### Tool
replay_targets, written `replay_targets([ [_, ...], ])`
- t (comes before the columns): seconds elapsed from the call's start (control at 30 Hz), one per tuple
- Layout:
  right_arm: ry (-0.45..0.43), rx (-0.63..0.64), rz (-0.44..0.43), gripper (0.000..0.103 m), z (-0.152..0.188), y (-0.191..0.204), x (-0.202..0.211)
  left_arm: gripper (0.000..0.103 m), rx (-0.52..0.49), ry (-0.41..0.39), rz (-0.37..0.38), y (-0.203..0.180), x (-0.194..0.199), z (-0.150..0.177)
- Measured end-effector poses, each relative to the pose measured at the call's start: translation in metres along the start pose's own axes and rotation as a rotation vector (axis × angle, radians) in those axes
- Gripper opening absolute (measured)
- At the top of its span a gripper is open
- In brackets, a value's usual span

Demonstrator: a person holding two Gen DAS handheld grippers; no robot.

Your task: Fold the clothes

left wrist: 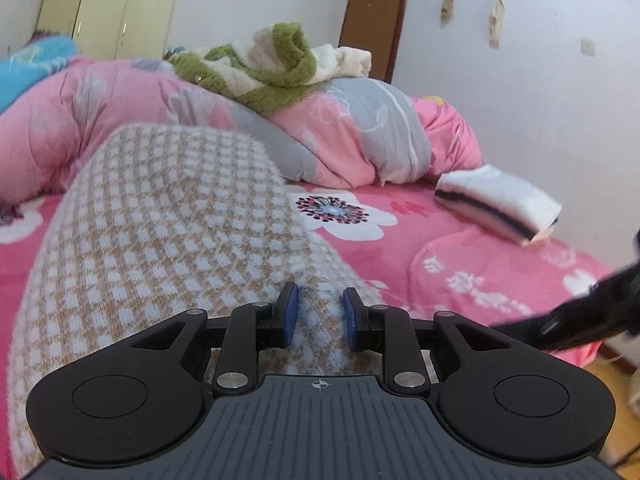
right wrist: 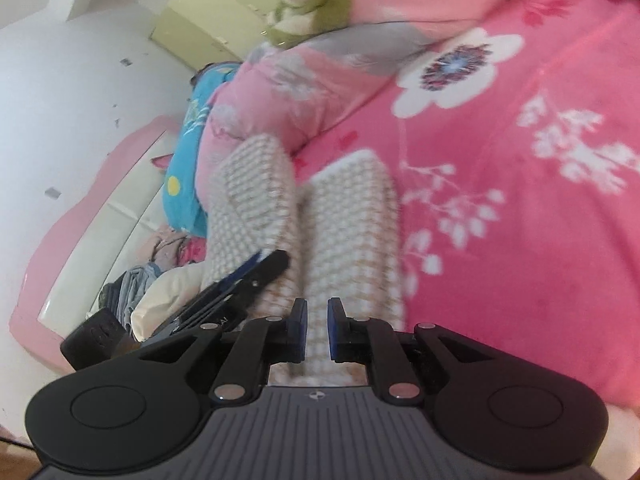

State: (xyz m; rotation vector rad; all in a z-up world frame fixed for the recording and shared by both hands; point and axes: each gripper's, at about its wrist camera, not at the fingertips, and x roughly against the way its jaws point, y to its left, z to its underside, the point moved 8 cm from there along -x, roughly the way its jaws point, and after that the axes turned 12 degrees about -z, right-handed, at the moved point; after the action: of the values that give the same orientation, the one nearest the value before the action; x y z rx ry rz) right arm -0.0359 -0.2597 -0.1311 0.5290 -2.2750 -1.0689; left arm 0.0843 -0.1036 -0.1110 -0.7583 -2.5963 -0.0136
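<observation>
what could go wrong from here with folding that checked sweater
1. Both grippers, left and right, have their jaws apart over the checked sweater, so the fold may not be held and could spring open.
2. The two grippers sit close together, so they might bump.
3. The sweater lies against the bunched pink quilt, which could push it crooked.
</observation>
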Motion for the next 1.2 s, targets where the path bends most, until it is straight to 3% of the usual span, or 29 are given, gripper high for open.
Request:
replay_targets([
  [0.1,0.043,0.023,0.023,0.012,0.012,-0.006,-0.032,0.018,0.051,-0.015,0.048,0.005,0.007,-0.004],
  [0.17,0.079,0.033,0.082,0.009,0.022,-0.021,-0.053,0.007,0.085,-0.033,0.114,0.006,0.016,-0.009],
  [0.23,0.087,0.016,0.090,0.007,0.029,-0.032,-0.061,0.006,0.083,-0.056,0.175,-0.001,0.025,-0.014],
  [0.37,0.082,0.005,0.072,0.005,0.031,-0.038,-0.062,0.007,-0.030,-0.069,0.183,-0.026,0.028,-0.011],
  [0.47,0.085,0.016,0.070,0.004,0.032,-0.038,-0.062,0.008,-0.013,-0.044,0.170,-0.023,0.033,-0.009],
  [0.57,0.079,0.015,0.055,0.002,0.034,-0.041,-0.062,0.009,0.045,-0.063,0.104,0.005,0.049,-0.014],
  [0.7,0.065,0.014,0.037,0.001,0.034,-0.042,-0.058,0.013,0.089,-0.126,-0.074,0.059,0.071,-0.029],
  [0.77,0.063,0.029,0.039,0.001,0.035,-0.040,-0.058,0.018,0.140,-0.114,-0.216,0.100,0.071,-0.033],
  [0.9,0.067,0.064,0.057,0.001,0.035,-0.037,-0.059,0.019,0.354,0.032,-0.431,0.193,0.046,-0.017],
  [1.0,0.068,0.072,0.066,0.001,0.035,-0.036,-0.060,0.019,0.355,0.142,-0.542,0.231,0.009,0.004],
  [1.03,0.068,0.075,0.068,0.001,0.035,-0.036,-0.060,0.019,0.341,0.173,-0.567,0.238,-0.003,0.010],
  [1.13,0.068,0.083,0.077,0.001,0.036,-0.034,-0.060,0.019,0.309,0.219,-0.536,0.230,-0.038,0.027],
  [1.2,0.070,0.085,0.081,0.001,0.036,-0.034,-0.060,0.018,0.260,0.165,-0.510,0.218,-0.043,0.031],
])
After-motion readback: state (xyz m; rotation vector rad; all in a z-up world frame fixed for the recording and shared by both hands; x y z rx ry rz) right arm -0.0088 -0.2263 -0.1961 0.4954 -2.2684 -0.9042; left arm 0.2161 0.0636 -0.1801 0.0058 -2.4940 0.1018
